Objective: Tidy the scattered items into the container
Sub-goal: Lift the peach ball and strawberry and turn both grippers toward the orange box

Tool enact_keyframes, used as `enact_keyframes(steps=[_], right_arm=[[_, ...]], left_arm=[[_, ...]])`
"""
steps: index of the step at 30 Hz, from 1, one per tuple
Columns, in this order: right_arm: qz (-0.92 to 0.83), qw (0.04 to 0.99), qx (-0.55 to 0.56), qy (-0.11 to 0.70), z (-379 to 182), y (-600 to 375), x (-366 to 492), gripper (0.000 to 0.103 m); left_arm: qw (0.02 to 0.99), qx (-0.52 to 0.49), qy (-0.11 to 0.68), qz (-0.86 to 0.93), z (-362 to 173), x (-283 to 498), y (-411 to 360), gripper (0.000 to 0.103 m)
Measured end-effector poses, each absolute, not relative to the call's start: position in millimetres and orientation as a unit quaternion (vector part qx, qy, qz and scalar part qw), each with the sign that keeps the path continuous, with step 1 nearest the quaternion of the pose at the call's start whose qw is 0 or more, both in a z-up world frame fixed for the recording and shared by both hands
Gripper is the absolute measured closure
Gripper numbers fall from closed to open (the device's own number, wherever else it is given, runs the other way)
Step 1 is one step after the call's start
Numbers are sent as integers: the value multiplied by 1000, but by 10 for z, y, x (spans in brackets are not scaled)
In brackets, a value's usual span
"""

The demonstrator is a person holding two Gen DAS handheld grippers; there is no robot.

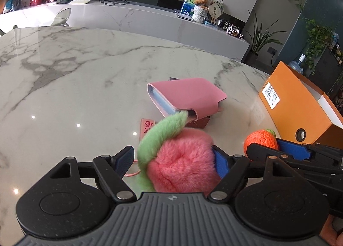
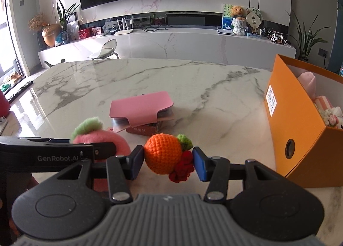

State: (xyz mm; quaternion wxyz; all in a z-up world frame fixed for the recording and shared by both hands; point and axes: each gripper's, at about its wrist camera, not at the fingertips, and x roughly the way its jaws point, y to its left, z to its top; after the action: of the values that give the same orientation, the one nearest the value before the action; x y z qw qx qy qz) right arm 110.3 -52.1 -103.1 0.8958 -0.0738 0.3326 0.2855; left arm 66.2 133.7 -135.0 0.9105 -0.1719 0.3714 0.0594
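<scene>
A fluffy pink peach (image 1: 182,166) with a green leaf lies on the marble table between the wide-apart fingers of my left gripper (image 1: 172,157). Its right pad brushes the fur and its left pad stands just clear of the leaf. My right gripper (image 2: 168,158) is shut on a crochet orange (image 2: 163,153) with a green leaf and red flower, held just above the table. The orange (image 1: 260,138) also shows to the right in the left wrist view. The orange cardboard box (image 2: 300,134) stands open at the right, holding soft pink items.
A pink wallet (image 1: 188,93) rests on a small red-brown box (image 1: 197,122) mid-table, with a pink tag (image 1: 146,127) beside it. The marble table (image 1: 64,74) stretches away to the left. A white counter and potted plants stand beyond the table.
</scene>
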Motion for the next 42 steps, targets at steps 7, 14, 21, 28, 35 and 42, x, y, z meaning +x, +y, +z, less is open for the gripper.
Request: enact_keyframes(steps=[7,14,21,28,35,42], right_arm=[[276,892,-71,351,-1179,-518,1217,51],[271,889,-67,363,-1269,-506,1296,51],[274,889,-66,360,-1252,-491,1276,51],[273,895,-65,348,-1160,-517,1217,51],[270,901,-63,333,-1059,-558,1155,51],[270,907,-61,317,-951,-605,1084,51]], left_arm=[[917,-159,361,52,-1470,685,1296,15],[926,-143,347,38,-1474,682,1199,42],[931,-139,336,31,-1376,667,1170,57],[935,-128,329,23,-1284,625,1125,72],[945,-122,304,13,-1139,537,1094,76],[953,-108,282,8,-1010,456,1057,86]])
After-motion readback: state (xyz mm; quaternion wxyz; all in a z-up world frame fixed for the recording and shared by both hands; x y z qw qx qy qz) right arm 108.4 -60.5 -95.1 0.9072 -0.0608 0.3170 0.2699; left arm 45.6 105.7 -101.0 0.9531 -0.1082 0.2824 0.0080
